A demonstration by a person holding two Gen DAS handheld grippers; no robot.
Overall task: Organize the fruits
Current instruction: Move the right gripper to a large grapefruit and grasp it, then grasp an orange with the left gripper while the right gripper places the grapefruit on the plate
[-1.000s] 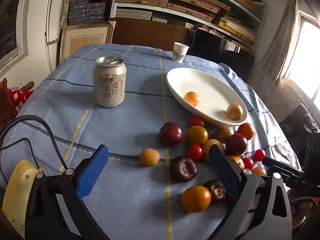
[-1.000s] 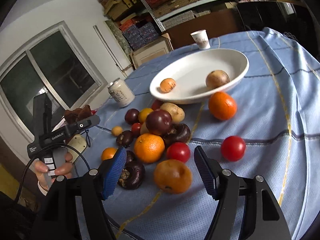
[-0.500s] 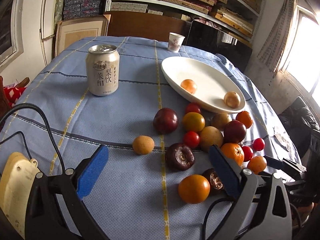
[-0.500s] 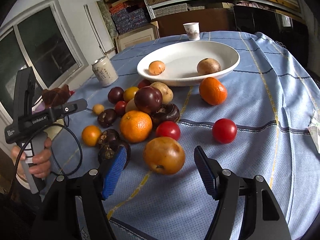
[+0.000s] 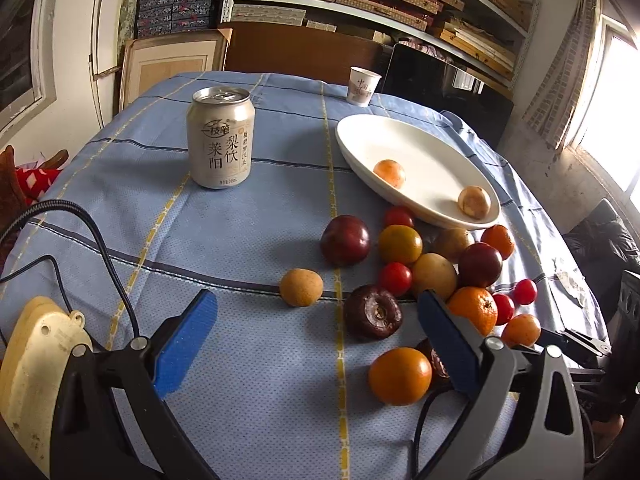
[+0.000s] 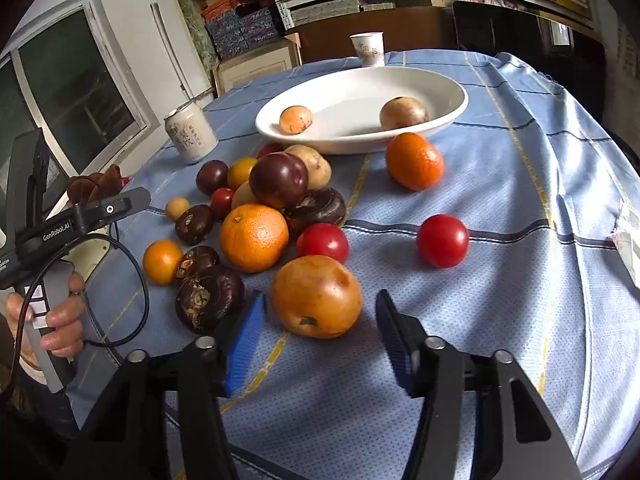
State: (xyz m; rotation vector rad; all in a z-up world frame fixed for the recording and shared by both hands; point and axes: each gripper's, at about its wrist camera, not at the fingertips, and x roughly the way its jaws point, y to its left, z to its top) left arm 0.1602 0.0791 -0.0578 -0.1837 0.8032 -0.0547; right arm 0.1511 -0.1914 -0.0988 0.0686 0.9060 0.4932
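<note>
Right fingers: blue pads (image 6: 245,340) closing around the large orange fruit (image 6: 316,296); a gap shows on each side, no contact yet.
Right gripper (image 6: 320,338): angled down at the cloth, the fruit at its 12 o'clock.
Left gripper (image 5: 316,344): jaws wide apart, nothing between them, angled down over the blue tablecloth (image 5: 240,240).
Left hand (image 6: 52,320): wrapped round the grey handle, at 9 o'clock in the right view.
Fruit pile: loose on the cloth; dark plum (image 6: 279,180) among it.
White dish (image 6: 440,84): at 12 o'clock, holding two fruits.
</note>
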